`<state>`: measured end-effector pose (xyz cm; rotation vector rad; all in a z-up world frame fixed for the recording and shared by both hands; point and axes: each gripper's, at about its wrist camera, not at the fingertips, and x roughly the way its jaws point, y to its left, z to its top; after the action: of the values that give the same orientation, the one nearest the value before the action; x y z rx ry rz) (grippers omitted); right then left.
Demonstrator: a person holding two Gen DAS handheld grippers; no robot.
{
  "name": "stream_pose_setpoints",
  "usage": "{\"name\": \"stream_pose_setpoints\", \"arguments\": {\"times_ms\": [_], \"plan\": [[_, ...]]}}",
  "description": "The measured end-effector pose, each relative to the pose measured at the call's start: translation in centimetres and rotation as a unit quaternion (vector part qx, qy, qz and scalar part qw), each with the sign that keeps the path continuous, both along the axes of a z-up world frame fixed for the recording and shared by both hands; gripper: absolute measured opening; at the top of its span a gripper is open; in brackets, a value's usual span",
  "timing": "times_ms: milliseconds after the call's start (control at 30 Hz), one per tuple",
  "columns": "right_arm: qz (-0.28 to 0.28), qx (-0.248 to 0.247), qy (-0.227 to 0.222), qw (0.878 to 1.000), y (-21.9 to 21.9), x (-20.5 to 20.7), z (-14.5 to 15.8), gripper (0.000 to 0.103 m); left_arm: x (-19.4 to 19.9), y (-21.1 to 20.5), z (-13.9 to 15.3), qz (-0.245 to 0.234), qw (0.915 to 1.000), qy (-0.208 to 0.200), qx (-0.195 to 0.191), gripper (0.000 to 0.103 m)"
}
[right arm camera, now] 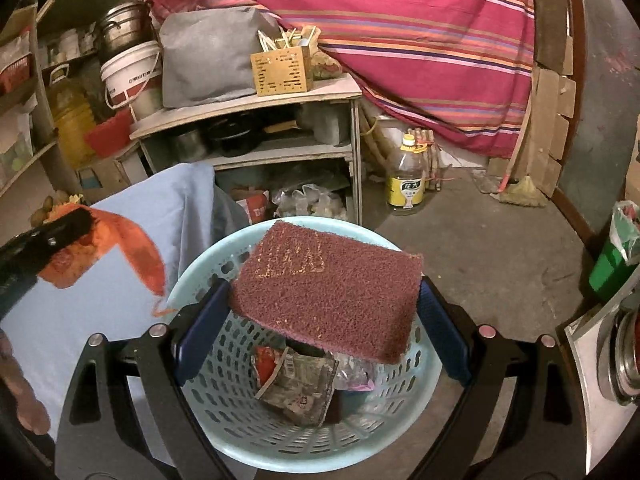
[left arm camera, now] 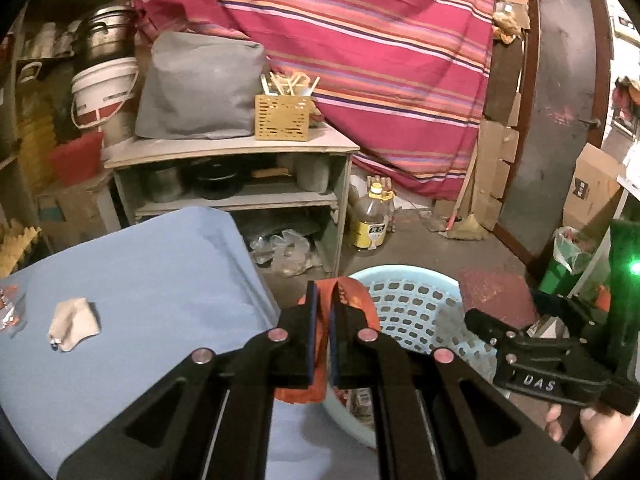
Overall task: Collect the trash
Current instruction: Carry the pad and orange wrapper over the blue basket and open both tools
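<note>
While our left gripper [left arm camera: 323, 334] is clamped on an orange wrapper [left arm camera: 354, 300] at the edge of the blue-covered table [left arm camera: 160, 280], just beside the pale blue basket [right arm camera: 208, 252], our right gripper [right arm camera: 324, 320] holds a maroon scouring pad [right arm camera: 328, 288] squeezed between its blue pads [right arm camera: 200, 320] directly above that basket. Down inside the basket we see crumpled wrappers [right arm camera: 298, 388] already lying on its floor, and a crumpled beige scrap [left arm camera: 72, 322] rests on the table, well apart from both grippers.
</note>
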<state>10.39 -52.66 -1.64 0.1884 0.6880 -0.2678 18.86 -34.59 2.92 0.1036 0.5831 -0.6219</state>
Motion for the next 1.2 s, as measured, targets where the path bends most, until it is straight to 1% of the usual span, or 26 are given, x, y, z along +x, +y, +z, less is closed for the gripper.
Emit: {"name": "stream_pose_setpoints", "arguments": {"times_ms": [100, 233, 367, 500, 600, 733, 867, 900, 933, 967, 1000, 1033, 1067, 1100, 1200], "plan": [[-0.002, 0.007, 0.005, 1.0, -0.3, 0.3, -0.2, 0.091, 0.6, -1.0, -0.8, -0.001, 1.0, 0.008, 0.003, 0.005], [-0.007, -0.002, 0.02, 1.0, -0.5, 0.6, -0.7, 0.091, 1.1, -1.5, -1.5, 0.0, 0.9999, 0.013, 0.007, 0.005], [-0.014, 0.008, 0.024, 1.0, -1.3, 0.4, -1.2, 0.098, 1.5, -1.9, -2.4, -0.001, 0.9997, 0.024, 0.007, 0.005], [-0.016, 0.006, 0.027, 1.0, -1.3, 0.4, -1.4, 0.098, 1.7, -2.5, -3.0, -0.003, 0.9995, 0.031, 0.011, 0.005], [-0.03, -0.004, 0.031, 0.999, -1.5, 0.3, -1.5, 0.098, 1.8, -3.1, -3.5, -0.008, 0.9993, 0.033, 0.018, 0.005], [-0.049, 0.004, 0.026, 0.998, -2.3, -0.1, -1.3, 0.098, 1.9, -4.3, -3.9, -0.017, 0.9989, 0.036, 0.026, 0.006], [-0.056, 0.004, 0.026, 0.998, -2.9, -0.5, -1.3, 0.098, 2.2, -4.7, -4.5, -0.031, 0.9975, 0.058, 0.025, 0.007], [-0.058, 0.003, 0.027, 0.998, -3.0, -0.6, -1.4, 0.098, 2.2, -4.7, -4.6, -0.034, 0.9972, 0.062, 0.024, 0.009], [-0.06, 0.004, 0.027, 0.998, -3.2, -0.6, -1.4, 0.098, 2.3, -4.5, -4.7, -0.036, 0.9969, 0.065, 0.026, 0.013], [-0.062, 0.005, 0.028, 0.998, -3.3, -0.7, -1.5, 0.098, 2.3, -4.2, -4.8, -0.033, 0.9969, 0.066, 0.028, 0.033], [-0.065, 0.006, 0.028, 0.997, -3.4, -0.7, -1.5, 0.098, 2.4, -4.0, -4.8, -0.029, 0.997, 0.065, 0.03, 0.066], [-0.067, 0.007, 0.028, 0.997, -3.5, -0.7, -1.5, 0.098, 2.3, -3.7, -4.8, -0.018, 0.9977, 0.058, 0.03, 0.075], [-0.069, 0.009, 0.029, 0.997, -3.6, -0.8, -1.6, 0.098, 2.1, -3.3, -4.7, -0.013, 0.9984, 0.049, 0.027, 0.076], [-0.07, 0.01, 0.029, 0.997, -3.7, -0.8, -1.6, 0.098, 2.1, -3.3, -4.6, -0.014, 0.9984, 0.047, 0.028, 0.076], [-0.076, 0.014, 0.025, 0.997, -3.9, -0.8, -1.5, 0.098, 2.4, -2.2, -4.5, -0.011, 0.9979, 0.054, 0.033, 0.076]]}}
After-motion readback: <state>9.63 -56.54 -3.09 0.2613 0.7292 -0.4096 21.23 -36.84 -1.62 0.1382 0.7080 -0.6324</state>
